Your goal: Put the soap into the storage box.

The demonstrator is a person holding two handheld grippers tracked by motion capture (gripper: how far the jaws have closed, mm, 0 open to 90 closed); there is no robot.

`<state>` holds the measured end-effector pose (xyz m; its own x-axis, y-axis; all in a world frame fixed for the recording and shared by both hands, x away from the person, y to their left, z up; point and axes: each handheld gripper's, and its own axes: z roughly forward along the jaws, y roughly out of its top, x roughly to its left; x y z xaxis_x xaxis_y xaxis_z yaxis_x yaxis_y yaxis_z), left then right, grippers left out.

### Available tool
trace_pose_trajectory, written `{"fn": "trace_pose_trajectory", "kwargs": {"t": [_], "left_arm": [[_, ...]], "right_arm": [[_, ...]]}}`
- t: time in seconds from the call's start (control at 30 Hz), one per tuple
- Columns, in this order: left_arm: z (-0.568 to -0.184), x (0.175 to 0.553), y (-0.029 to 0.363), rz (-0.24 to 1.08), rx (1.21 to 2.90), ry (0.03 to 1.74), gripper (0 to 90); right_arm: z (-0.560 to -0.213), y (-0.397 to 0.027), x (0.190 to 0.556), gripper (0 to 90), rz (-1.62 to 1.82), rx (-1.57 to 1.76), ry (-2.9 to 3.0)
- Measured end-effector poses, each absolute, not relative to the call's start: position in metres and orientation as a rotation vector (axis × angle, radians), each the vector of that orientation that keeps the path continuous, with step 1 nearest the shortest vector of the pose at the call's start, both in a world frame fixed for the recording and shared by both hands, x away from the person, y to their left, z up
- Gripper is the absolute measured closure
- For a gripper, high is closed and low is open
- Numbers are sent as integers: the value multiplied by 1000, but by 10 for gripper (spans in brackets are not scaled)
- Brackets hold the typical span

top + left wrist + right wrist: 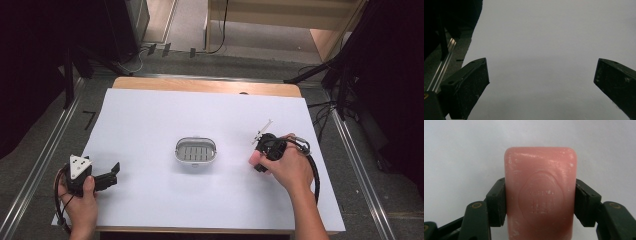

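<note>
Soap, a pink rounded bar (540, 197), sits clamped between the right hand-held gripper (540, 202) jaws, probably for the oval dish (196, 152) at its left; left hand-held gripper (541, 77) gapes empty.

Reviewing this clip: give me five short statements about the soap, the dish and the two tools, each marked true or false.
1. The right tool is closed on a pink bar of soap. True.
2. The soap already lies in the soap dish. False: the dish holds nothing but its slotted insert, and the soap is in the right tool's grip.
3. The left tool stands open with nothing between its jaws. True.
4. The soap dish sits at the far left edge of the white sheet. False: it sits near the middle, between the two hands.
5. The left tool grips the dish. False: in the high view it rests near the sheet's left edge, apart from the dish.
</note>
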<state>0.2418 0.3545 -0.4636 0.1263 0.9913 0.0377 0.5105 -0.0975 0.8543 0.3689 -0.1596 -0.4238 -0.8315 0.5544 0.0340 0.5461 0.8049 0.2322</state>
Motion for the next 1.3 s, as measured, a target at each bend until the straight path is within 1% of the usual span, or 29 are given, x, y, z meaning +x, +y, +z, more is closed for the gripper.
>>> {"fn": "trace_pose_trajectory", "kwargs": {"t": [0.4, 1.07, 1.3], "left_arm": [[-464, 242, 355, 864, 1699, 1471, 1], [-463, 242, 356, 852, 1695, 1475, 1], [-464, 242, 356, 854, 1695, 1475, 1]], "right_arm": [[-408, -138, 376, 389, 379, 811, 2981], [-400, -124, 385, 388, 389, 731, 3011], [-392, -117, 387, 389, 418, 692, 3012]]}}
